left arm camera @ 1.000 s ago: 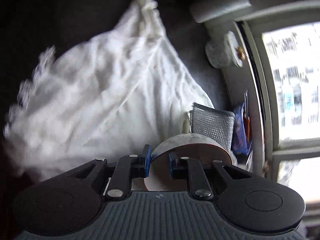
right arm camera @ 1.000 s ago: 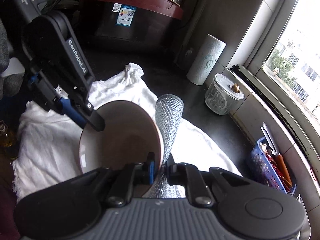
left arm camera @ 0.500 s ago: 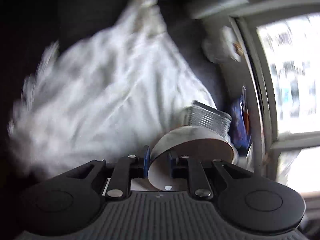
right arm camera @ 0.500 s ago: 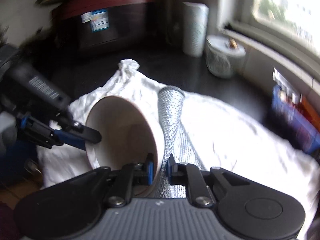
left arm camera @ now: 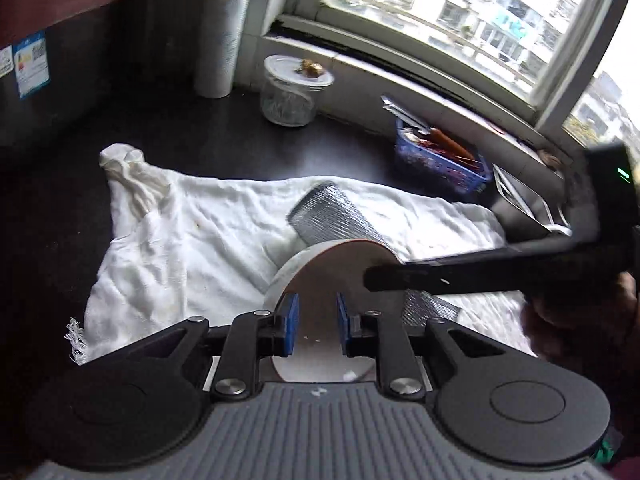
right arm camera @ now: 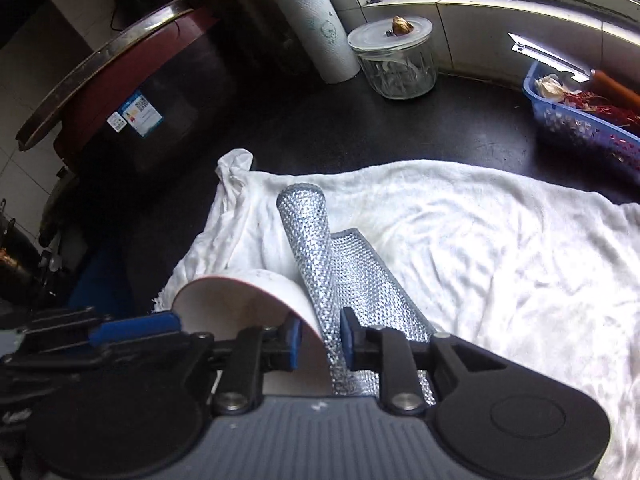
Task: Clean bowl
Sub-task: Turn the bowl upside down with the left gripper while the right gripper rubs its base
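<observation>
A white bowl with a brownish inside (left arm camera: 320, 280) (right arm camera: 240, 300) is held on its side over a white cloth (left arm camera: 192, 232) (right arm camera: 480, 248). My left gripper (left arm camera: 314, 320) is shut on the bowl's rim. My right gripper (right arm camera: 318, 338) is shut on a silvery mesh scrubbing cloth (right arm camera: 316, 264), which drapes over the bowl's edge and also shows behind the bowl in the left wrist view (left arm camera: 332, 216). The right gripper's dark arm (left arm camera: 480, 272) crosses in front of the bowl in the left wrist view.
On the dark counter stand a paper towel roll (left arm camera: 218, 44) (right arm camera: 316, 28), a lidded glass jar (left arm camera: 290, 92) (right arm camera: 394, 56) and a blue basket of utensils (left arm camera: 440, 156) (right arm camera: 584, 116). A dark red cooker (right arm camera: 132, 92) stands at the left. A window sill runs along the back.
Both grippers have swung round with the bowl, so the left view now faces the window and counter. The bowl has tipped lower, its opening turned leftward, and the scrubber stays against its rim.
</observation>
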{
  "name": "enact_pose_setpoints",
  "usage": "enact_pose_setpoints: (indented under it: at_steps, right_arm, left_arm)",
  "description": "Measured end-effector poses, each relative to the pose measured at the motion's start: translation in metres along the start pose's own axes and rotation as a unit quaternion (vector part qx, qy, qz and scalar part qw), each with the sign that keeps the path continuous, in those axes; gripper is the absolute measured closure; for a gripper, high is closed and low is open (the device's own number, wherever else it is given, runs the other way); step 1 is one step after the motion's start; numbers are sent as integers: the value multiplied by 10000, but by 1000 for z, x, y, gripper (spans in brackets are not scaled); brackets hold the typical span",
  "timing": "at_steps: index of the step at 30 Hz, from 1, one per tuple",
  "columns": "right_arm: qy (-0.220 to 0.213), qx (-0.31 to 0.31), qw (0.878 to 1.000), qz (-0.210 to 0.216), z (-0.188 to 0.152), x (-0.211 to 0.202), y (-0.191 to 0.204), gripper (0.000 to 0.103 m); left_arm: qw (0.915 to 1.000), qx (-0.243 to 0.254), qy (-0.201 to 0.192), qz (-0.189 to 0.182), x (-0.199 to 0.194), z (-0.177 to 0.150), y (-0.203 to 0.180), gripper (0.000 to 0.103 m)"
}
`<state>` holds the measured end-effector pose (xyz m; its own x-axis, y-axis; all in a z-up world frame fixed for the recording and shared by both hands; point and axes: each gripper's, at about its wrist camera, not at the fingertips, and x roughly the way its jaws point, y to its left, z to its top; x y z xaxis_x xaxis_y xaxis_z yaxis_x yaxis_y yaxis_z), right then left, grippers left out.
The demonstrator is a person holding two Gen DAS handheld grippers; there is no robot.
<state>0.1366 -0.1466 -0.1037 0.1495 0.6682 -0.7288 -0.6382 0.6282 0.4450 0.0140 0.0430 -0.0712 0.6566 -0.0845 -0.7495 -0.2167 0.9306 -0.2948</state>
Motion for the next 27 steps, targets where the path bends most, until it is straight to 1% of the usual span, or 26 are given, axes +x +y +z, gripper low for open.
enact_pose_setpoints:
  at_steps: [1,3,6,11,13,15,18,19,20,21,22,23,24,26,27]
  right_arm:
    - [-51,-12,10000,79,-1,-3,-1,71]
    - [-131,-29,9996,239,-3,-8,-4,67]
    - [-178,-33,9990,401,-9,-15,-9,64]
    - [-303,161,9989,304,-13,-18,-21,64]
    - [-375,227,9987,261,-13,-20,-25,64]
    - [-433,242,9985,230,-14,-23,-29,64]
    - [-453,121,9983,346,-19,-28,-33,64]
    - [-460,95,9981,397,-21,-30,-35,63]
    - [-460,36,9982,389,-23,-30,-36,63]
    - [-458,-34,9983,367,-25,-31,-36,63]
    - [-435,-194,9985,274,-25,-30,-36,63]
    - [-405,-312,9985,205,-25,-28,-36,63]
    - [-387,-364,9984,182,-24,-26,-36,63]
    - [-384,-499,9979,164,-21,-23,-35,63]
    - [-389,-562,9975,168,-19,-21,-35,63]
  left_arm:
    - [9999,-114,29,-21,4,2,4,84]
    - [9994,-328,89,-61,11,7,11,84]
    - [9993,-320,193,-35,21,15,13,84]
    - [9995,-140,286,-58,32,32,4,84]
    - [9994,18,331,-17,35,36,-2,84]
    - [9988,353,353,0,34,35,-11,84]
    - [9930,1125,347,-32,24,28,-31,84]
    - [9895,1413,317,-33,20,25,-38,83]
    - [9850,1697,311,-37,18,22,-44,79]
    - [9782,2050,333,-40,17,17,-52,76]
    - [9696,2418,359,-41,17,13,-61,69]
    - [9564,2889,421,-20,18,4,-72,64]
    - [9474,3161,498,-61,19,-2,-78,63]
    - [9363,3448,667,-108,23,-9,-87,63]
    - [9284,3639,752,-46,28,-14,-93,63]
